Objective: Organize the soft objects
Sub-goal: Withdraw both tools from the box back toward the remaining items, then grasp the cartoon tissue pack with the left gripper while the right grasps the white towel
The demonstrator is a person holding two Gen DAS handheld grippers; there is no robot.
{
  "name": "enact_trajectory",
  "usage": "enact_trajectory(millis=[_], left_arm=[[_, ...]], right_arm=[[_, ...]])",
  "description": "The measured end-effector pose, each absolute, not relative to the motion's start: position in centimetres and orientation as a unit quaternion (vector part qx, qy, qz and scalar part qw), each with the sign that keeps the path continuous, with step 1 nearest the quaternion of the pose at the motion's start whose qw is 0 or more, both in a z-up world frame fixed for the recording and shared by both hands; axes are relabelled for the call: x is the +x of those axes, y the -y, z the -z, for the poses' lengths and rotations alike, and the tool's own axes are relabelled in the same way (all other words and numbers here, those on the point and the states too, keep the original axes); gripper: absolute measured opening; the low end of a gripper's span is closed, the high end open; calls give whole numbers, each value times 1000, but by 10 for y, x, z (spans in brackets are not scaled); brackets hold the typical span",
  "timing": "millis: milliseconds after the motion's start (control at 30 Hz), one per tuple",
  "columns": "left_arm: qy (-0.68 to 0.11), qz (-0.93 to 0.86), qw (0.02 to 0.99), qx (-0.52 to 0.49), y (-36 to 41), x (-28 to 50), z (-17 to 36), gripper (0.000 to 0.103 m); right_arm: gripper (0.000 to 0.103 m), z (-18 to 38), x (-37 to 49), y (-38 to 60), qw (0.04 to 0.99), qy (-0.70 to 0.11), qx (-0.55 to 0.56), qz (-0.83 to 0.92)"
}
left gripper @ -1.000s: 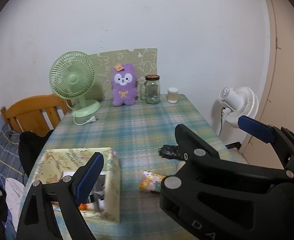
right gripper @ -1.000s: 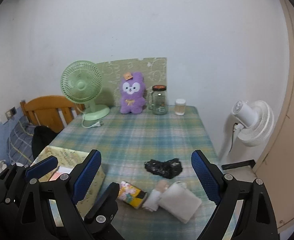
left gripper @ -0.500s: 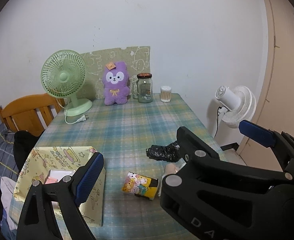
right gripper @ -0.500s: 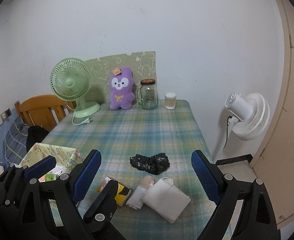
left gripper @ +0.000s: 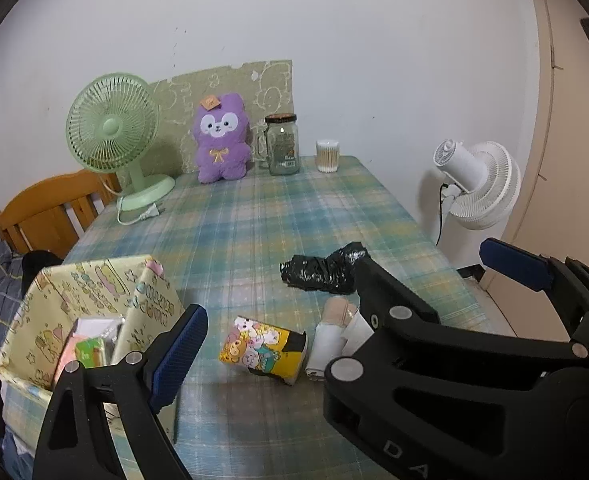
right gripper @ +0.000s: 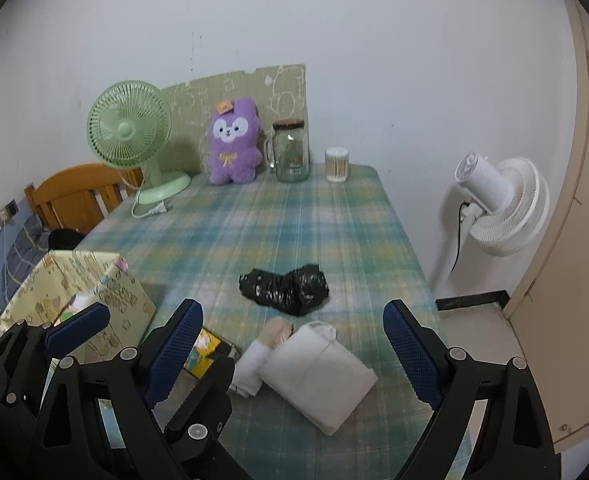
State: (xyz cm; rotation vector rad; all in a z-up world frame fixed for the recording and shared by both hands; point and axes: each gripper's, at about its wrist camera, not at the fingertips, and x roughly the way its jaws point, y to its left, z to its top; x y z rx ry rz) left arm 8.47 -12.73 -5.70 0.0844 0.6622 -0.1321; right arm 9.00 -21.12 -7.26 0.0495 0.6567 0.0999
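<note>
Both cameras are pulling back and rising over the table [right gripper: 334, 216]: the soft items are sitting lower and fuller in view than a second ago, and the box [left gripper: 94, 300] is showing more of its inside. Nothing on the cloth is shifting.

The right gripper [right gripper: 290, 356] is hanging wide open and empty above the white cloth [right gripper: 318, 372]. The left gripper [left gripper: 358, 320] is also spread wide, holding nothing.

The soft things are lying loose near the table's front edge: black bag [right gripper: 284, 288], white cloth, a rolled sock [right gripper: 254, 360] touching it, and a printed pack [left gripper: 264, 346] just beside the box. None is in the box yet.

Judgement: sorting is only beginning; the right gripper is lining up on the white cloth as the likely first pick.
</note>
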Motion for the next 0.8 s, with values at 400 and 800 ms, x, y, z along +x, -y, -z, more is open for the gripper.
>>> enact_trajectory(millis=[400, 800], left_arm=[[-366, 50, 928, 43, 129, 105, 104, 94], [-405, 33, 912, 45, 130, 118, 139, 94]], right_arm=[[94, 124, 110, 215, 930, -363, 23, -59], [94, 165, 125, 224, 906, -418, 51, -45]])
